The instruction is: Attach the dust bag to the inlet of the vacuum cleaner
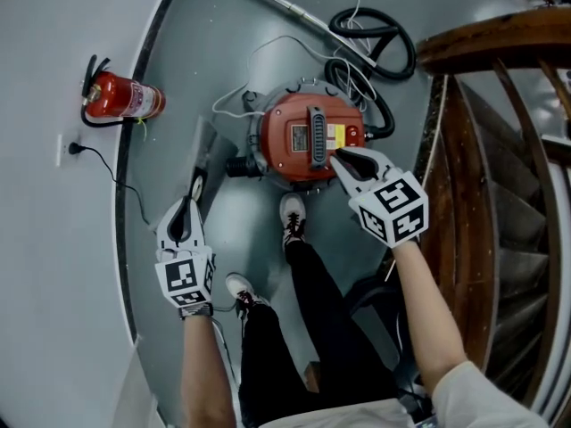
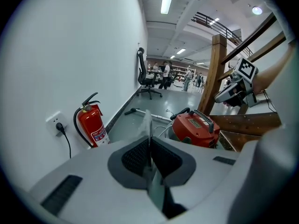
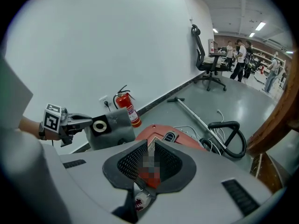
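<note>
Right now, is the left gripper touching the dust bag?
Touching. In the left gripper view the left gripper has its jaws pinched on the thin edge of the grey dust bag.

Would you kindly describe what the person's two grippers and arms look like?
The left gripper and the right gripper both have pale grey shells with dark, textured pads inside the jaws. Each carries a white cube printed with black square markers. No cables show. The right arm has a short pale sleeve; the left arm shows none.
</note>
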Available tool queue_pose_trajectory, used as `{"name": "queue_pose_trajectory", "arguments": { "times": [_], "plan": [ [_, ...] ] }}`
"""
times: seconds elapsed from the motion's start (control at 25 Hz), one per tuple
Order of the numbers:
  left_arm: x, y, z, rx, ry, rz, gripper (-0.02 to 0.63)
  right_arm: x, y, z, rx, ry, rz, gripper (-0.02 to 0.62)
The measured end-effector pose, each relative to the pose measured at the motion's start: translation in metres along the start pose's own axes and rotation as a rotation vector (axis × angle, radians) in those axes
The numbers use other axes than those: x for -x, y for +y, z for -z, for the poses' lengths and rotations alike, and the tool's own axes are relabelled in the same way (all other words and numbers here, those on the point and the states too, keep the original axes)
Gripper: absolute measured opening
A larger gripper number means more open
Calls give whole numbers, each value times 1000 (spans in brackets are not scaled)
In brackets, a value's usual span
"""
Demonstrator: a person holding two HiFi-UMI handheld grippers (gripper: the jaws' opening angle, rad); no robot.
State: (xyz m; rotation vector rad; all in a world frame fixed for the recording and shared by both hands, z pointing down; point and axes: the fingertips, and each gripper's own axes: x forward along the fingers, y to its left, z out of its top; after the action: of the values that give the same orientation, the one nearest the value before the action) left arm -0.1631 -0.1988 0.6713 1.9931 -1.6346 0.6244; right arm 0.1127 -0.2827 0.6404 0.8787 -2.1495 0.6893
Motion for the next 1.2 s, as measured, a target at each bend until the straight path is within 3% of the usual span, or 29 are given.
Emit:
{"name": "queue_pose_trajectory", "arguments": {
  "times": [0.16, 0.56, 0.92, 1.2],
  "plan": [
    [-21, 4, 15, 27, 11, -7, 20, -12, -6, 8, -26, 5, 1, 97],
    [-55, -1, 41, 38, 63, -8, 20, -32, -17, 24, -111, -3, 11, 114],
    [-84, -20, 75, 96, 103, 8, 20, -48, -12, 40, -105, 5, -16, 117],
    [-99, -33, 71, 124, 45, 25, 20, -53, -10, 42, -103, -12, -38, 117]
  ]
}}
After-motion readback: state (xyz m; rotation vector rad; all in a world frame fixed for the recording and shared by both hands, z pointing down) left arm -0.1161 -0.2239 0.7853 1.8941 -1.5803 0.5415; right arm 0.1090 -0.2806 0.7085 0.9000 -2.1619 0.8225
